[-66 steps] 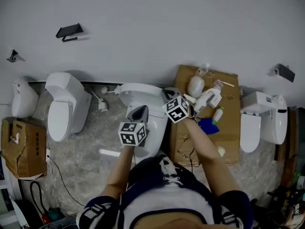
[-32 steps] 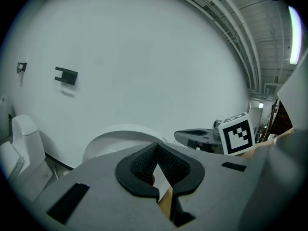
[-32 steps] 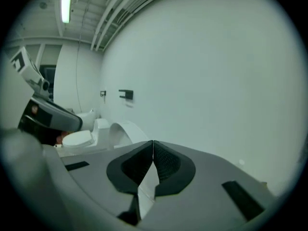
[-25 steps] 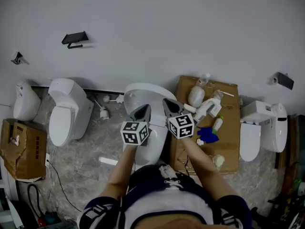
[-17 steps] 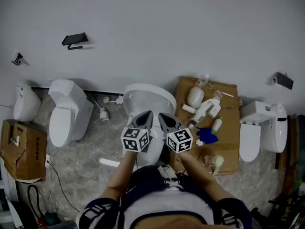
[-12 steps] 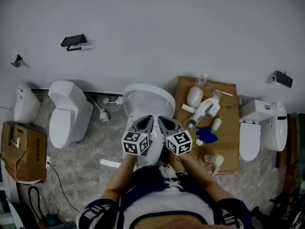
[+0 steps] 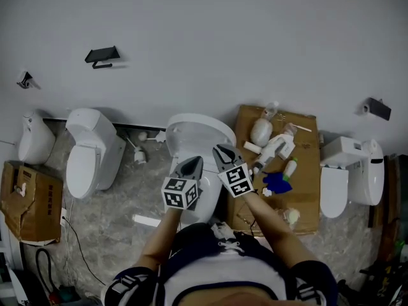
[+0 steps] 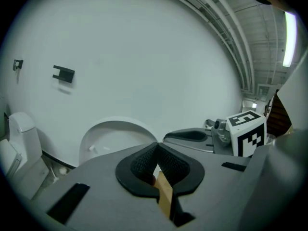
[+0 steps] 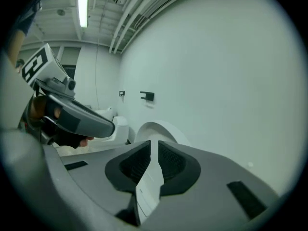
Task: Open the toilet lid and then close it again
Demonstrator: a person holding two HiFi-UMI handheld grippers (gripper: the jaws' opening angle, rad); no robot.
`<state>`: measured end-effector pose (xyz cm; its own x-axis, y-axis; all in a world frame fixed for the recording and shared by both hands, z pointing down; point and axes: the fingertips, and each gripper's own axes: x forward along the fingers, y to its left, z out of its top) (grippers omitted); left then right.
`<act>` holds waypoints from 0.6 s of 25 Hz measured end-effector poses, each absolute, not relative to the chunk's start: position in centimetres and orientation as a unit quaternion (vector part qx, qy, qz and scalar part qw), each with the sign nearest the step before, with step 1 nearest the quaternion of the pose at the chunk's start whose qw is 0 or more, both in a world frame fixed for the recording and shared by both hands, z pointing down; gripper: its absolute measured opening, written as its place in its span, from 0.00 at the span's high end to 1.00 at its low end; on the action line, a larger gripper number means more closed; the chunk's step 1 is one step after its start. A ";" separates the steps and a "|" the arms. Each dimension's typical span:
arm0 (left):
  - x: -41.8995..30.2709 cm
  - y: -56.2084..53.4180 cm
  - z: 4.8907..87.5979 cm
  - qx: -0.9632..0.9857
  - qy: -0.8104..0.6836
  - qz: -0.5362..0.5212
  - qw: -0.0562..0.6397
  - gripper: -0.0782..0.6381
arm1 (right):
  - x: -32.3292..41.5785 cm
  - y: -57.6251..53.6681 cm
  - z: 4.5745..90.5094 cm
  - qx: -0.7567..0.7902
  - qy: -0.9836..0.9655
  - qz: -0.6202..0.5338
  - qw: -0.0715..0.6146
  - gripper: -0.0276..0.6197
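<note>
The smooth, rounded white plastic toilet lid [image 7: 203, 131] stands raised and upright at the wall edge of the mottled grey stone-pattern floor [image 7: 118, 225], its inner face turned toward the person. The glossy white toilet bowl [image 7: 208, 199] below it is largely covered by both grippers and the forearms. The left gripper [image 7: 193, 162], a grey moulded body carrying a black-and-white marker cube, is short of the lid. In the left gripper view its ribbed black fingers [image 8: 142, 163] meet at the tips with nothing between them. The right gripper [image 7: 220, 149] is beside it, nearer the lid. In the right gripper view its fingers [image 9: 175, 163] are closed to a thin slit and hold nothing; only the lid shows through that slit. A flat brown cardboard sheet [image 7: 306, 171] lies on the floor along the bowl's right side and carries white plastic bottles [image 7: 261, 131] and a crumpled blue item [image 7: 277, 182], whose nature cannot be made out. Two further white toilets [image 7: 92, 148] are cut off or small toward the floor's left and right edges.
</note>
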<state>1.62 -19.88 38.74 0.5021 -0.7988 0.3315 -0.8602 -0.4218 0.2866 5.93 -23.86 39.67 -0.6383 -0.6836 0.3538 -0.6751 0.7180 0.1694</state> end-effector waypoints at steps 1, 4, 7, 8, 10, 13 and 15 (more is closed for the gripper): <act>1.5 -19.9 38.7 0.839 -0.495 0.071 0.214 0.88 | 6.0 -24.5 39.7 0.377 -0.901 -0.022 0.212 0.94; 0.9 -19.7 38.8 0.836 -0.498 0.068 0.218 0.88 | 6.0 -26.4 40.0 0.369 -0.892 -0.051 0.257 0.82; 0.1 -19.5 39.0 0.833 -0.502 0.066 0.222 0.88 | 5.4 -27.9 40.4 0.354 -0.882 -0.080 0.301 0.75; -0.1 -19.4 39.1 0.832 -0.503 0.066 0.224 0.88 | 5.3 -28.4 40.7 0.349 -0.877 -0.093 0.318 0.75; -0.5 -19.3 39.3 0.830 -0.506 0.064 0.228 0.88 | 5.2 -29.5 41.3 0.341 -0.865 -0.119 0.349 0.74; -0.9 -19.1 39.6 0.827 -0.507 0.062 0.234 0.88 | 4.8 -31.3 42.0 0.331 -0.849 -0.146 0.385 0.73; -0.9 -18.9 39.9 0.827 -0.506 0.062 0.237 0.88 | 4.7 -32.2 42.5 0.326 -0.839 -0.158 0.407 0.73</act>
<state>-0.89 -18.90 39.86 0.4793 -0.8082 0.3421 -0.8669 -0.3751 0.3284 4.72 -32.16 42.46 -0.4566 -0.6756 0.5789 -0.4187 0.7373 0.5301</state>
